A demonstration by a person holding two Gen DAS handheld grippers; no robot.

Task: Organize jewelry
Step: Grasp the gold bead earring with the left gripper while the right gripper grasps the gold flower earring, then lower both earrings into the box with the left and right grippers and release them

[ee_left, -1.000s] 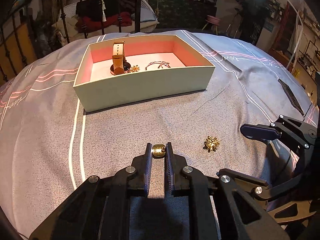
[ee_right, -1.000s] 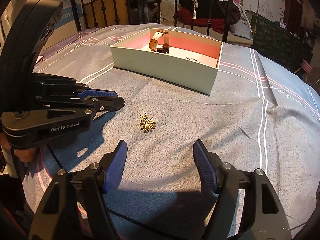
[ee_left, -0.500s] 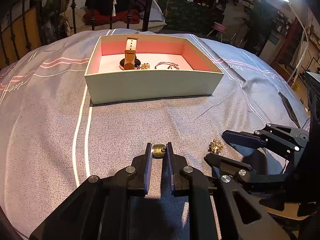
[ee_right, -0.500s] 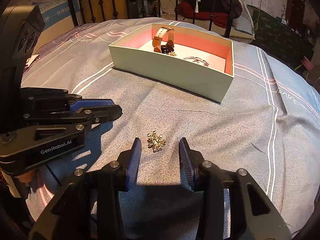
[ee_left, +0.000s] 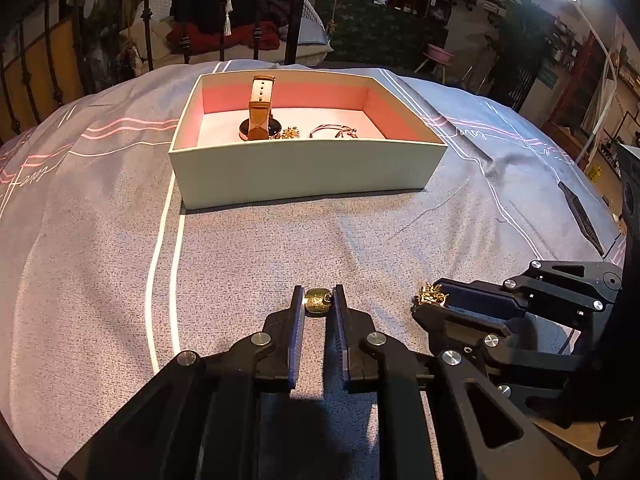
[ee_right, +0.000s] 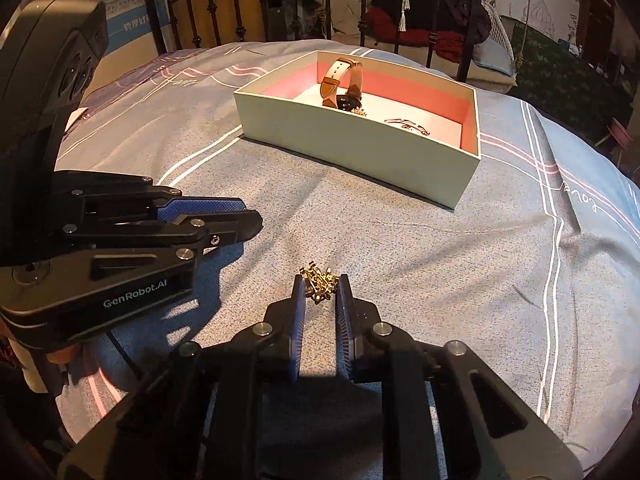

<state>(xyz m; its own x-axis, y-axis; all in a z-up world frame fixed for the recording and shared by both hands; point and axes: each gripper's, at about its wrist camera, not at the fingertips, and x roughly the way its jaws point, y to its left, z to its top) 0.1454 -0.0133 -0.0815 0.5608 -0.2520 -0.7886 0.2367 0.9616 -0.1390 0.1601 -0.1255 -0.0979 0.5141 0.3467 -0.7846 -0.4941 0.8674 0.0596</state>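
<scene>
My left gripper (ee_left: 317,299) is shut on a small gold ring (ee_left: 317,301) just above the grey bedspread. My right gripper (ee_right: 320,286) is shut on a gold flower-shaped brooch (ee_right: 319,283); the brooch also shows in the left wrist view (ee_left: 430,293) at the right gripper's tips. An open pale green box (ee_left: 304,174) with a pink lining lies ahead. In it are a brown-strap watch (ee_left: 258,114), a small gold piece (ee_left: 290,133) and a silver bracelet (ee_left: 334,131). The box (ee_right: 352,140) also shows in the right wrist view.
The bedspread (ee_left: 100,240) has white and pink stripes. A black iron bed frame (ee_left: 296,12) stands behind the box. The left gripper's body (ee_right: 100,248) is close on the right gripper's left side. A dark flat item (ee_left: 580,212) lies far right.
My right gripper moved forward to the brooch and its jaws closed on it. My left gripper kept its hold on the ring and both views moved closer to the box.
</scene>
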